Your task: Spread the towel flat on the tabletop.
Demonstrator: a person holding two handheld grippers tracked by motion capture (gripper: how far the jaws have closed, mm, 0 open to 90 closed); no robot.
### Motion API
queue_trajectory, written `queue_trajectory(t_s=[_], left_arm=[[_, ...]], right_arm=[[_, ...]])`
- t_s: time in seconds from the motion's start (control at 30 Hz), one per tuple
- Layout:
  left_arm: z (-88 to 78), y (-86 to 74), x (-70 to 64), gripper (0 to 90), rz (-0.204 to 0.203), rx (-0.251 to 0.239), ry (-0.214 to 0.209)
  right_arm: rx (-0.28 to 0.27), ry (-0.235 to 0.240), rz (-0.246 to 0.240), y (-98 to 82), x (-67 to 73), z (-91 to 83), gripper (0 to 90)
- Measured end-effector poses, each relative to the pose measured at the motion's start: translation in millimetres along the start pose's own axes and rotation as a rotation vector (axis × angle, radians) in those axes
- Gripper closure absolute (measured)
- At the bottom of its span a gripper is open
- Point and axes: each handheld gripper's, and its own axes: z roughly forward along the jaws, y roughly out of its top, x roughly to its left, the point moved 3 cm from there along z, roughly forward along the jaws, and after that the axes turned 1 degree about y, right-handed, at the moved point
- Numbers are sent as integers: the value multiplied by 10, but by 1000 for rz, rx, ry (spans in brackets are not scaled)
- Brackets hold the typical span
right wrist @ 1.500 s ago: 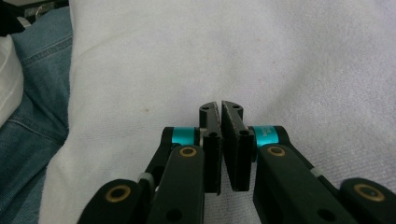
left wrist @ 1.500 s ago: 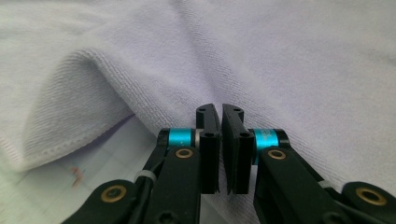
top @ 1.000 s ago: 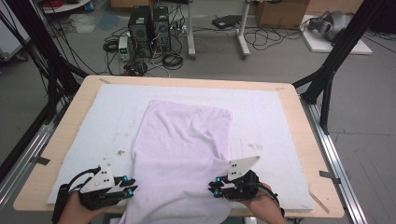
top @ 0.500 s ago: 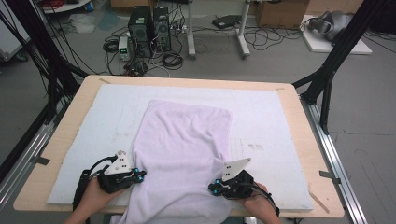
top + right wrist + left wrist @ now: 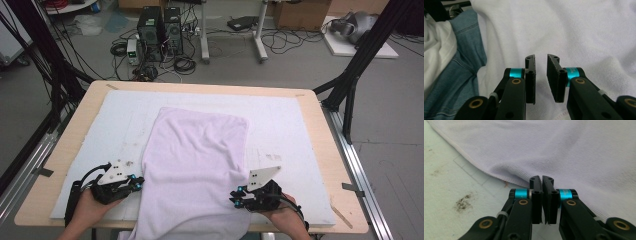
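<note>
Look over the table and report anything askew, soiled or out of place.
The lilac towel lies slightly skewed, its near end hanging over the table's front edge. Dark smudges stain the white mat by the left gripper. Nothing looks damaged.

I see a pale lilac towel [image 5: 197, 165] lying on a white mat [image 5: 290, 135] that carries dark smudges and faint grid lines. The table [image 5: 327, 145] around it is light, plain wood. My left gripper [image 5: 134, 183] is black with turquoise bands and brass-coloured rivets; my right gripper [image 5: 239, 196] matches it. Each carries a grey plate speckled with small holes. Blue denim [image 5: 461, 67] with pale stitching shows in the right gripper view.
</note>
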Motion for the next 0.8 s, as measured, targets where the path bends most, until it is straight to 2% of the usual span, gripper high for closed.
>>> queue_trajectory(t_s=[0.1,0.2,0.33,0.4,0.47,0.53,0.6,0.8], left_arm=[[64,21,58,877,-11,0,-2],[141,15,97,879,-13,27,-3],[106,-22,133,878,-36,14,11],[68,-64,159,878,-40,22,14],[56,-89,146,878,-45,30,-7],[61,-84,86,875,-30,36,-37],[72,-57,40,866,-13,32,-52],[135,31,-20,852,-6,13,-81]], right_arm=[[15,-5,0,-8,-28,57,751],[7,-1,9,-28,-68,125,735],[37,-5,13,-87,-81,220,724],[47,-1,17,-121,-85,248,722],[37,1,25,-131,-91,244,720],[35,-5,23,-131,-101,244,717],[36,-9,23,-127,-113,246,711],[30,-22,32,-112,-132,238,677]])
